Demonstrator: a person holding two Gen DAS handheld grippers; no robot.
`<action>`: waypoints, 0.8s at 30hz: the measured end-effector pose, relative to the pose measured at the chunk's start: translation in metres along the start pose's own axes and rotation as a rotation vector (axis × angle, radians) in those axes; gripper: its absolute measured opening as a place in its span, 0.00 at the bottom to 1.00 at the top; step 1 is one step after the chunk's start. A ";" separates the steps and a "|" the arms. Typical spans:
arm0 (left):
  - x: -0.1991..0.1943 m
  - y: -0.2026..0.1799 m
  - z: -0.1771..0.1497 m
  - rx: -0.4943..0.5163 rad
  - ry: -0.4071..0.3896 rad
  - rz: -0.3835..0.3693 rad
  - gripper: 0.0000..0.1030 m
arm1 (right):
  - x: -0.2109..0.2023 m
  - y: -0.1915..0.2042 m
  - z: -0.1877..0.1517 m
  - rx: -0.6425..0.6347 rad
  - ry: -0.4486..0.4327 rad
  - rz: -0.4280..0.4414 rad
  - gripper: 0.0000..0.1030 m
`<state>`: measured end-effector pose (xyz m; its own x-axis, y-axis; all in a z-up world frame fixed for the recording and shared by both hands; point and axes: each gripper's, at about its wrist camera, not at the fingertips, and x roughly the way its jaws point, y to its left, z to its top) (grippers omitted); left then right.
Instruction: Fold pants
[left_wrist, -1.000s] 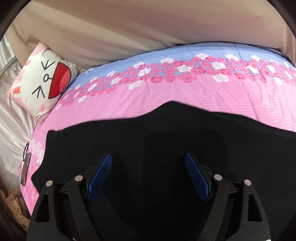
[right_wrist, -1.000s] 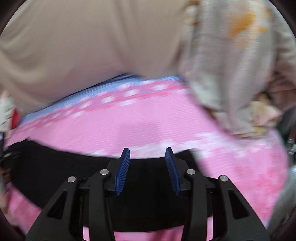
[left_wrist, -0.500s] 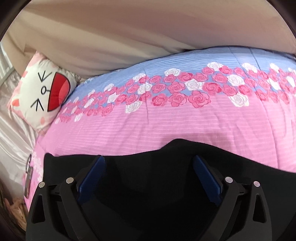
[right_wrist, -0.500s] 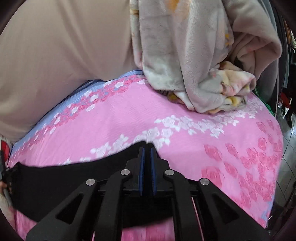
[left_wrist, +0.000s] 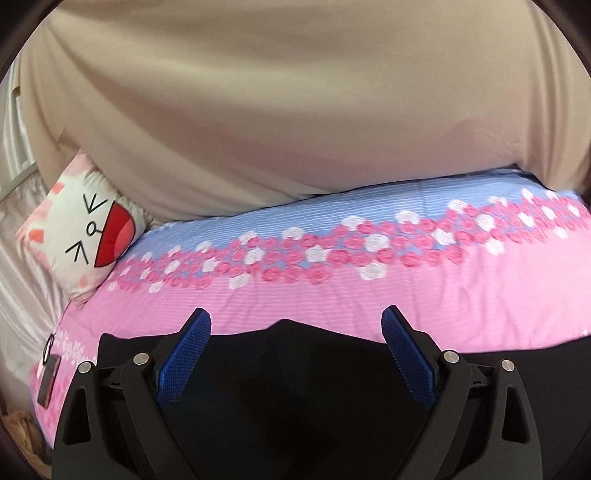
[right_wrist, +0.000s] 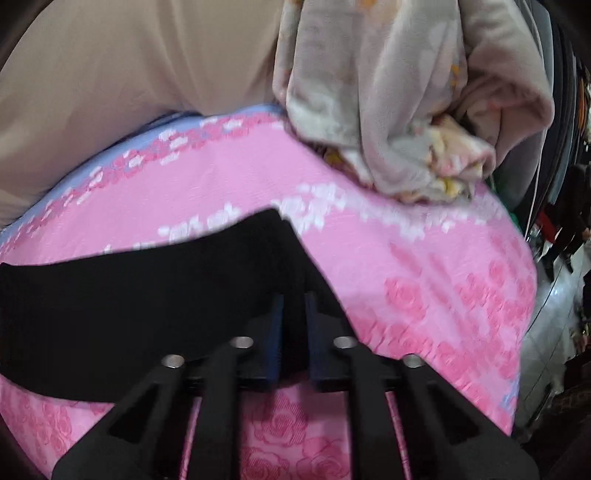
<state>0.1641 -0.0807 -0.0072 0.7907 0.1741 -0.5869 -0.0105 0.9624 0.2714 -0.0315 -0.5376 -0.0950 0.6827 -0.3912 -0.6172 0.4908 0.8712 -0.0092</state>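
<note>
a cartoon-face pillow (left_wrist: 83, 236) leans at the bed's left end. the black pants (left_wrist: 295, 369) lie flat across the pink floral bedspread (left_wrist: 332, 302). the left gripper (left_wrist: 297, 332) hangs over them, blue pads spread wide and holding nothing. the right gripper (right_wrist: 293, 321) pinches the pants' lifted end, just below a crumpled beige blanket (right_wrist: 399, 110).

the pants (left_wrist: 295, 369) lie across the near part of the bed (left_wrist: 332, 302). a pillow (left_wrist: 81, 236) sits at its far left, a heaped blanket (right_wrist: 388, 110) at its far right.
</note>
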 end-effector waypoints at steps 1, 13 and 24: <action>-0.003 -0.002 -0.001 0.009 -0.008 0.006 0.89 | -0.005 -0.008 0.004 0.016 -0.019 -0.015 0.07; 0.019 -0.006 -0.038 0.019 0.123 -0.009 0.89 | -0.015 0.005 0.017 0.108 0.039 0.295 0.19; 0.006 0.007 -0.048 -0.009 0.129 -0.033 0.90 | 0.080 0.023 0.032 0.067 0.152 0.201 0.00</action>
<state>0.1396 -0.0628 -0.0454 0.7054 0.1673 -0.6888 0.0081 0.9698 0.2438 0.0517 -0.5586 -0.1198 0.6834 -0.1586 -0.7126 0.3915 0.9035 0.1744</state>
